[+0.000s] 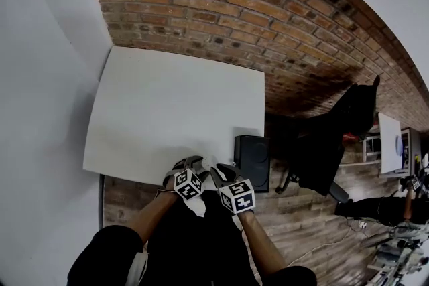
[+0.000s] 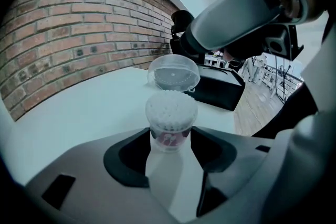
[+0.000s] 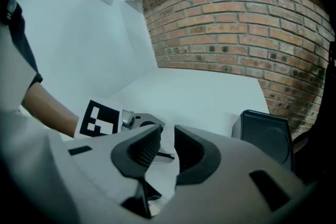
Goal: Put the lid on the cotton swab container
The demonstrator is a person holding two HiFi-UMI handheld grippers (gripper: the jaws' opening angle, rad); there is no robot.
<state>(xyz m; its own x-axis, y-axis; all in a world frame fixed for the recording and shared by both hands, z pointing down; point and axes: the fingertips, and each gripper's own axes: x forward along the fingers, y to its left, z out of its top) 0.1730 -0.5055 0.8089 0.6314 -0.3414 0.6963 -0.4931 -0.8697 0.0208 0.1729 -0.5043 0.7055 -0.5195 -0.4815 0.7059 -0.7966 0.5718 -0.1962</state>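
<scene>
The cotton swab container (image 2: 169, 122), a small clear tub packed with white swabs and without its lid, stands on the white table (image 2: 79, 107). My left gripper (image 2: 170, 136) has a jaw against each of its sides. Just beyond it hangs the clear round lid (image 2: 173, 74), a little above the table and held by its edge in my right gripper (image 2: 182, 44). In the right gripper view the lid's thin rim (image 3: 167, 140) sits between the nearly closed jaws of that gripper (image 3: 167, 132). In the head view both grippers (image 1: 191, 164) (image 1: 221, 172) meet at the table's near edge.
A black speaker box (image 1: 252, 153) stands on the floor by the table's near right corner, close behind the lid (image 2: 218, 89). A brick wall (image 1: 268, 10) borders the table's far side. A black office chair (image 1: 338, 134) is off to the right.
</scene>
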